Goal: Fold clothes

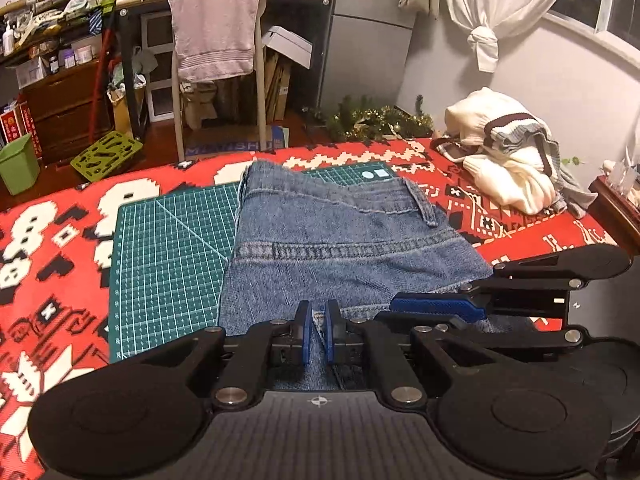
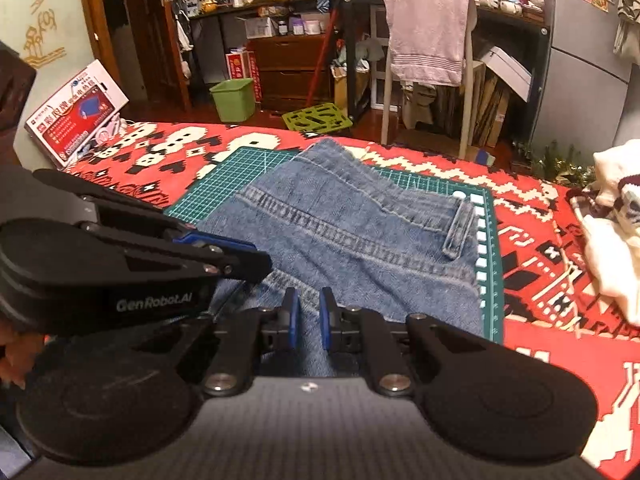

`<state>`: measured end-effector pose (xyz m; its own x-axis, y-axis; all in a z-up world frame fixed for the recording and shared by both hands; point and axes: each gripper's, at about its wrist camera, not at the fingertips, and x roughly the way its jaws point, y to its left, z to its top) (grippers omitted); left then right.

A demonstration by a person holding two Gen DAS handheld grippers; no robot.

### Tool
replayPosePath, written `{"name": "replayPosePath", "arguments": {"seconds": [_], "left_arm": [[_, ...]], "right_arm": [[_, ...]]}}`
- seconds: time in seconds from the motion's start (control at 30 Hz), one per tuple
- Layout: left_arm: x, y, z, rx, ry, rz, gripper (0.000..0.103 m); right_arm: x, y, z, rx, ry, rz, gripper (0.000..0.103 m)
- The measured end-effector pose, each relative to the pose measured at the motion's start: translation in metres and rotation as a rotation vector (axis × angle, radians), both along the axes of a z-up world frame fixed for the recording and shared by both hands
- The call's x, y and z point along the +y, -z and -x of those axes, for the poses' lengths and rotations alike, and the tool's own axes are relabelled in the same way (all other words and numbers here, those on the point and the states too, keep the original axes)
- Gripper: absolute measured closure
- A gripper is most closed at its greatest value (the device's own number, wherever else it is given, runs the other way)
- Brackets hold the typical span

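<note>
A green cutting mat (image 1: pixel 168 248) with white grid lines lies on a red blanket (image 1: pixel 52 240) that has black and white shapes. Behind it stands a chair (image 2: pixel 466 92) with a pink towel (image 2: pixel 428 36) hanging over its back. A small green bin (image 2: pixel 234 98) sits on the floor, and a flat green tray with holes (image 2: pixel 316 116) lies near it. Messy shelves (image 2: pixel 280 12) hold bottles and boxes. A white curtain (image 1: pixel 492 4) is tied in a knot by the window. A red and white box (image 2: pixel 76 116) leans at the blanket's far left edge.
</note>
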<state>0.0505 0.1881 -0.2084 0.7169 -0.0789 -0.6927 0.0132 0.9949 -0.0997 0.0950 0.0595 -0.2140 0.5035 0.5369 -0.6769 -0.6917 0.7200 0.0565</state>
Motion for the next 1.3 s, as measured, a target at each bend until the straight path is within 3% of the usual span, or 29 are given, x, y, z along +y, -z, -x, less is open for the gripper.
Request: {"name": "replayPosePath", "arguments": {"seconds": [0.23,0.4,0.47,0.57,0.67,0.73,0.83,1.07,1.13,1.3], "left_arm": [[0.004,0.006,-0.017,0.019,0.008,-0.021,0.097],[0.01,0.008,-0.014,0.017,0.01,0.005,0.097],[0.011,0.008,-0.015,0.018,0.008,0.011,0.097],[0.009,0.007,-0.015,0.022,0.006,0.011,0.097],[0.015,-0.004,-0.014,0.005,0.005,0.088,0.097],[0.02,-0.016,-0.014,-0.034,0.007,0.136,0.097],[0.023,-0.024,-0.029,-0.04,-0.003,0.112,0.098],[0.028,0.003,-0.066,0.063,0.0,0.102,0.098],[0.026,0.009,-0.07,0.073,-0.004,0.098,0.102],[0.023,0.011,-0.074,0.071,0.017,0.072,0.1]], "right_arm": [[0.003,0.012,-0.032,0.044,0.066,0.02,0.095],[-0.033,0.013,-0.038,0.035,0.116,0.026,0.103],[-0.053,0.014,-0.043,0.085,0.126,-0.037,0.103],[-0.06,0.007,-0.039,0.065,0.133,-0.049,0.103],[-0.065,-0.005,-0.033,0.025,0.143,-0.08,0.1],[-0.061,-0.01,-0.038,0.022,0.127,-0.089,0.1],[-0.044,-0.013,-0.052,0.023,0.091,-0.077,0.1],[0.008,0.0,-0.071,0.078,0.018,-0.057,0.098],[0.015,0.007,-0.07,0.06,0.015,-0.047,0.097],[0.01,0.009,-0.072,0.045,0.016,-0.019,0.096]]}}
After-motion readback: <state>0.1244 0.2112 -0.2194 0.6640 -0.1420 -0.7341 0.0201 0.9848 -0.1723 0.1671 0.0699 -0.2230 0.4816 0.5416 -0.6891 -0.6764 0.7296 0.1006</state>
